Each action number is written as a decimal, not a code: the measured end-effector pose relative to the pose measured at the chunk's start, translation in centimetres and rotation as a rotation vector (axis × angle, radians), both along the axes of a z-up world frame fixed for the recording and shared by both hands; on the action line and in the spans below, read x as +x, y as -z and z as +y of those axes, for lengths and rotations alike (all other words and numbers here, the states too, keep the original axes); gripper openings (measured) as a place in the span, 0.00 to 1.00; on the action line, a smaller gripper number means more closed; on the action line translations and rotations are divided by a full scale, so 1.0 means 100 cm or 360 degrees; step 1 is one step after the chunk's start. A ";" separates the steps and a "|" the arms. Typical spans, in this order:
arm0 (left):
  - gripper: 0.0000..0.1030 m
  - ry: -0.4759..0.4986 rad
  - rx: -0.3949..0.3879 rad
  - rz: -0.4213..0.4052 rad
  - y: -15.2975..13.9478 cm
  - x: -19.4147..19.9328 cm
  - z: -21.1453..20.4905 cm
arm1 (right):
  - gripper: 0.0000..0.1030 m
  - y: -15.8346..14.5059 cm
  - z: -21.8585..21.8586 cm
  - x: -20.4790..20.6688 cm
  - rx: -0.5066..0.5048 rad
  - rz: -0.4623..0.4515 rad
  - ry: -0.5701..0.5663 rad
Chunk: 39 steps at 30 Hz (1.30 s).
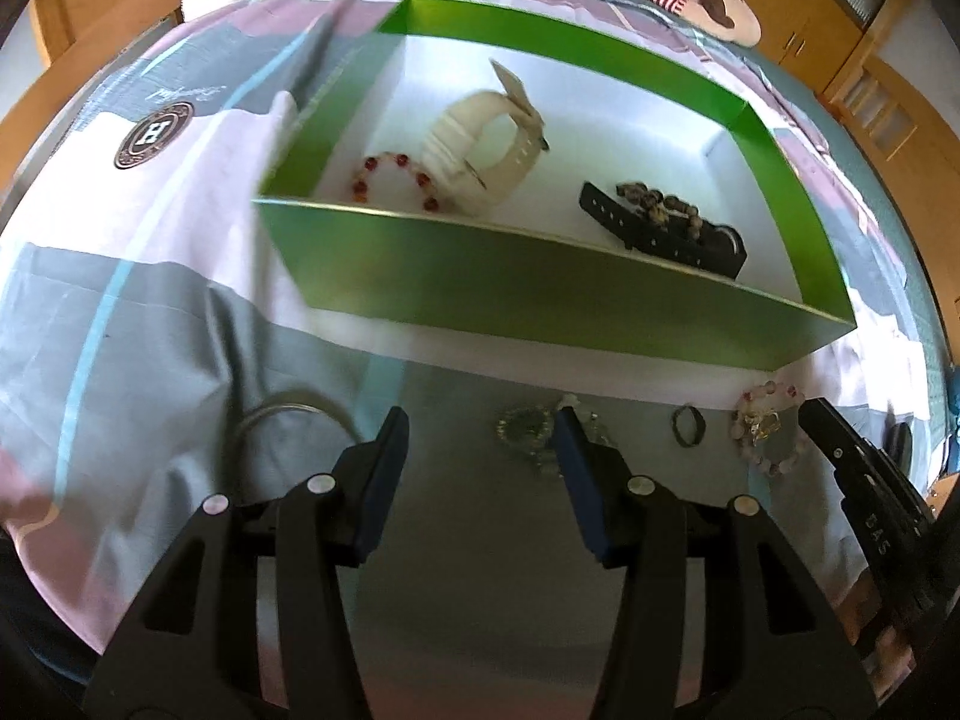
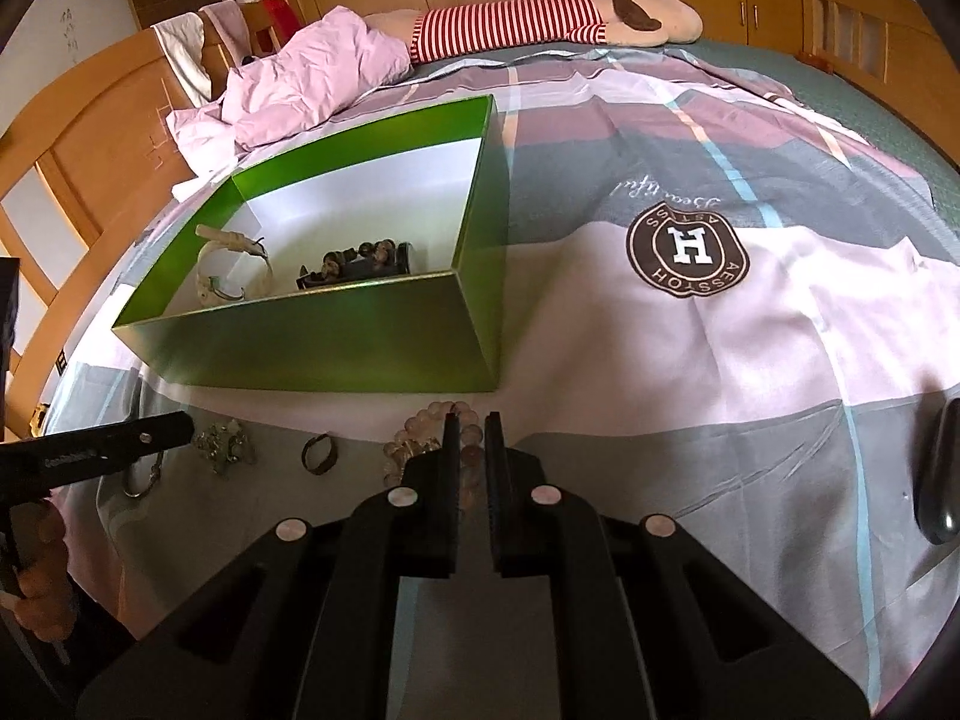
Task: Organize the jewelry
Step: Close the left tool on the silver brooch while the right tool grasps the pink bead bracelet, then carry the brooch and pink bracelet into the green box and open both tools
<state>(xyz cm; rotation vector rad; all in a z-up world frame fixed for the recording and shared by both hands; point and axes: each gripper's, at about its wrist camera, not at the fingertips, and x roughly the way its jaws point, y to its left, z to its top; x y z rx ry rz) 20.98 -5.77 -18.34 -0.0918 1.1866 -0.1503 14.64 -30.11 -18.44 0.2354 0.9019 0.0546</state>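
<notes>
A green box [image 1: 540,294] [image 2: 336,336] lies on the bed. Inside are a white watch [image 1: 480,144], a red bead bracelet [image 1: 396,180], a black watch [image 1: 666,234] and brown beads [image 1: 654,204]. On the sheet before it lie a silver bangle [image 1: 288,414], a clear crystal bracelet [image 1: 528,432], a small dark ring [image 1: 689,425] and a pink bead bracelet [image 1: 762,426] [image 2: 432,426]. My left gripper [image 1: 480,438] is open above the sheet, near the crystal bracelet. My right gripper [image 2: 474,426] is nearly shut over the pink bracelet; a grip on it cannot be made out.
The bed sheet [image 2: 720,360] has pink and grey panels with a round logo [image 2: 687,252]. A pink duvet [image 2: 312,84] and a striped plush toy [image 2: 540,24] lie at the far end. A dark object [image 2: 939,474] lies at the right. Wooden bed frame surrounds.
</notes>
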 end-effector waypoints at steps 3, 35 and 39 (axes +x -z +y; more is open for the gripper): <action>0.49 0.0045 0.0053 0.0008 0.006 0.000 -0.016 | 0.08 0.001 0.002 0.000 -0.0012 0.0004 -0.0014; 0.09 -0.0092 0.0103 -0.0224 -0.046 -0.030 0.012 | 0.08 -0.079 0.037 0.004 0.0162 -0.0259 -0.0234; 0.09 -0.0108 0.0105 -0.0212 -0.043 -0.030 0.019 | 0.08 -0.070 0.047 0.005 0.0042 -0.0205 -0.0236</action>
